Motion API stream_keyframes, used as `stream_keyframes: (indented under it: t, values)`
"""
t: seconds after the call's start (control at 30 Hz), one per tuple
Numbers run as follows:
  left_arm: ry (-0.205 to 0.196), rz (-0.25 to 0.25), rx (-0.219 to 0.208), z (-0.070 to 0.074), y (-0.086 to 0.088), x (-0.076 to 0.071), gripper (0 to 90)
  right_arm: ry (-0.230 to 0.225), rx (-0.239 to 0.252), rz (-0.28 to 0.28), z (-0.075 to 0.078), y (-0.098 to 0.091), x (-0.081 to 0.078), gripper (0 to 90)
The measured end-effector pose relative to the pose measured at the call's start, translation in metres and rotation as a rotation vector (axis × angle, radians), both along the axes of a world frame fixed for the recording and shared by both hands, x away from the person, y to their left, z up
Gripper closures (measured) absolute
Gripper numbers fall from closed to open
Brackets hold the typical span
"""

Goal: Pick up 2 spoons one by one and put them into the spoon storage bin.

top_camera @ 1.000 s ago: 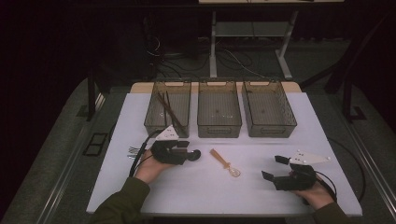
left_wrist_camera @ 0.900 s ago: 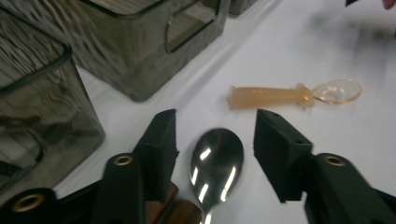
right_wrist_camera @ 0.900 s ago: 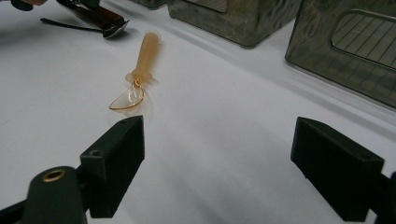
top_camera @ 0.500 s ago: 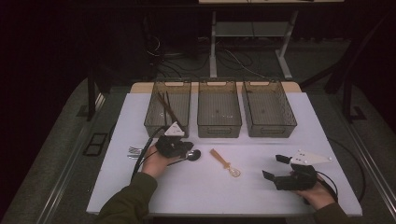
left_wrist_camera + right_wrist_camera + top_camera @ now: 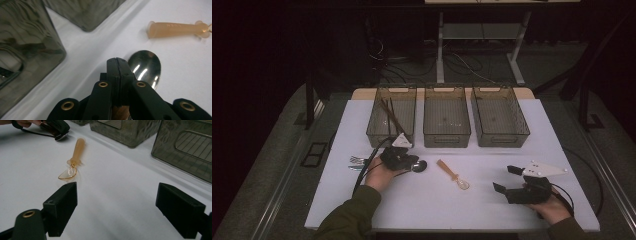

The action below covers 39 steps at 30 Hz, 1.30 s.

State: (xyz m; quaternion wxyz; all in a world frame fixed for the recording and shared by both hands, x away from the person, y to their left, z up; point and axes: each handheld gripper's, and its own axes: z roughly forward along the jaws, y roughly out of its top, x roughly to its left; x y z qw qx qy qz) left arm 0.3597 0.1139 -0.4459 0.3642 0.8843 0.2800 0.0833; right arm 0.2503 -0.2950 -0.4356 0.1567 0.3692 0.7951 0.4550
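Note:
A metal spoon (image 5: 146,67) with a brown handle lies on the white table (image 5: 412,205), just in front of the left bin. My left gripper (image 5: 117,62) is shut on its handle; the jaws have just been closing with the handle between them. In the high view this gripper (image 5: 413,163) sits left of centre with the spoon's bowl (image 5: 420,165) poking out to its right. An orange plastic spoon (image 5: 452,173) with a clear bowl lies mid-table. My right gripper (image 5: 506,179) rests at the front right, open and holding nothing, and faces the orange spoon (image 5: 75,152).
Three smoky clear bins stand in a row at the back: the left bin (image 5: 392,117) holds dark sticks, the middle bin (image 5: 446,117) and right bin (image 5: 499,117) look bare. Forks (image 5: 357,161) lie left of my left hand. A cable trails from each gripper.
My left gripper's jaws have closed on the metal spoon's handle, with the hand shifting only slightly. The right gripper and the orange spoon have stayed put.

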Motion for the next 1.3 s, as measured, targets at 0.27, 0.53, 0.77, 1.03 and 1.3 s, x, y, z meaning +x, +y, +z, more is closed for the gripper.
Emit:
stream_keyframes:
  t: [0.27, 0.53, 0.77, 1.03, 1.3]
  values:
    - [0.011, -0.024, 0.008, -0.001, -0.003, -0.005, 89.7, -0.002, -0.002, 0.002, 0.001, 0.0, 0.0, 17.1]
    - [0.02, -0.067, -0.002, -0.001, -0.006, -0.011, 89.6, -0.002, -0.005, 0.003, 0.001, 0.0, 0.0, 17.1]
    - [0.017, -0.095, -0.057, 0.005, -0.005, -0.015, 77.9, -0.006, -0.007, 0.005, 0.001, 0.0, 0.0, 17.1]
    - [0.018, -0.156, -0.036, 0.002, -0.011, -0.021, 53.6, -0.008, -0.014, 0.009, 0.001, 0.001, -0.001, 17.1]
    - [0.028, -0.176, -0.015, -0.001, -0.014, -0.022, 51.0, -0.009, -0.02, 0.011, 0.0, 0.001, -0.001, 17.1]
